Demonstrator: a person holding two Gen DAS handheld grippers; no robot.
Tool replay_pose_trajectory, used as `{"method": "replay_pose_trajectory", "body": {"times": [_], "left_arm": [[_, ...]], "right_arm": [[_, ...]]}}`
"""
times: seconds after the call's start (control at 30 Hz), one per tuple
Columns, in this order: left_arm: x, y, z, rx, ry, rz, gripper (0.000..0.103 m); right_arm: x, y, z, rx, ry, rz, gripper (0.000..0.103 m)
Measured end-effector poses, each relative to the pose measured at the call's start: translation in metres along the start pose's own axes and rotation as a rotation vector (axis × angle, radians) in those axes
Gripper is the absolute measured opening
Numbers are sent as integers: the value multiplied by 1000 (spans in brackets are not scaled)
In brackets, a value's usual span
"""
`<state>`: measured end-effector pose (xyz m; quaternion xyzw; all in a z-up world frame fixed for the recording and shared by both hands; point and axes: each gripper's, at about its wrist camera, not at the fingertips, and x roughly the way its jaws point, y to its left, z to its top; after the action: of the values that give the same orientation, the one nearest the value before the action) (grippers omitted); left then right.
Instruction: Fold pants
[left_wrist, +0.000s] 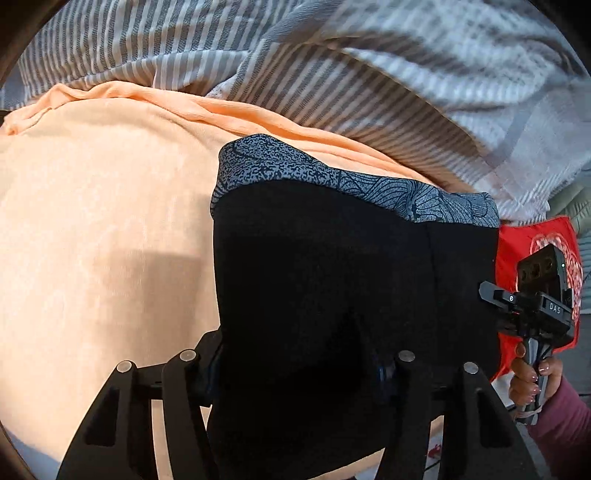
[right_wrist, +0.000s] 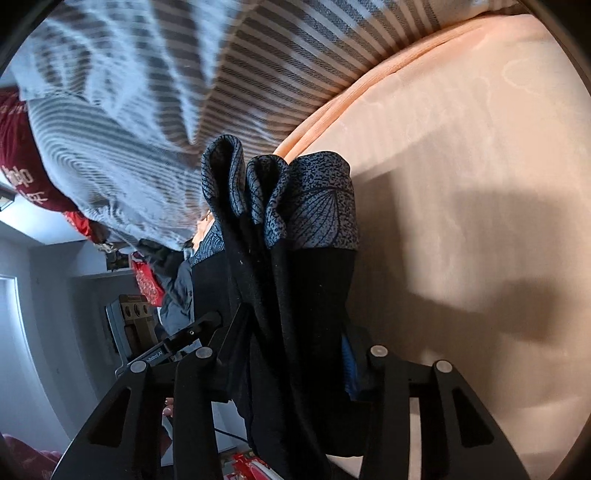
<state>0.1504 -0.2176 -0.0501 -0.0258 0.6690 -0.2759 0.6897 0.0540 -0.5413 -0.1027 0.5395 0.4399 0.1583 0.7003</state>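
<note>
Both of my tools have hold of the black pants (left_wrist: 332, 280): my left tool (left_wrist: 299, 365) has its jaws partly closed around the dark fabric, and my right tool (right_wrist: 291, 354) is likewise pinched on a bunched fold of it. From my grips the pants hang over the peach sheet (left_wrist: 92, 229) of the bed, their grey patterned waistband (right_wrist: 314, 206) on the far side from me. Beyond the pants lies a grey striped blanket (left_wrist: 332, 74), with a red cloth (left_wrist: 532, 236) off to their right.
</note>
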Motion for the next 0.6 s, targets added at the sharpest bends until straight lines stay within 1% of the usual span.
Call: {"method": "replay_pose_trajectory", "body": {"times": [0.17, 0.23, 0.27, 0.33, 0.4, 0.43, 0.47, 0.53, 0.57, 0.6], "left_arm": [[-8, -14, -32, 20, 21, 25, 61], [-11, -6, -46, 32, 31, 23, 61], [-14, 3, -56, 37, 38, 22, 61], [-6, 8, -67, 40, 53, 51, 61], [1, 13, -75, 48, 46, 98, 61], [2, 16, -78, 52, 33, 109, 61], [1, 19, -81, 50, 20, 109, 61], [0, 21, -83, 46, 6, 110, 61], [1, 21, -83, 50, 2, 115, 64], [1, 19, -84, 56, -6, 134, 70]], "right_arm": [[-15, -4, -35, 9, -17, -13, 45], [-17, -10, -52, 29, -29, -22, 46], [-16, -14, -59, 36, -34, -27, 46], [-15, -22, -72, 45, -39, -44, 46], [-10, -31, -84, 55, -48, -89, 47], [-8, -34, -89, 55, -57, -122, 49], [-7, -36, -93, 49, -71, -148, 50], [-9, -33, -97, 37, -110, -204, 56], [-8, -29, -98, 26, -121, -235, 58], [-8, -25, -100, 9, -132, -277, 62]]}}
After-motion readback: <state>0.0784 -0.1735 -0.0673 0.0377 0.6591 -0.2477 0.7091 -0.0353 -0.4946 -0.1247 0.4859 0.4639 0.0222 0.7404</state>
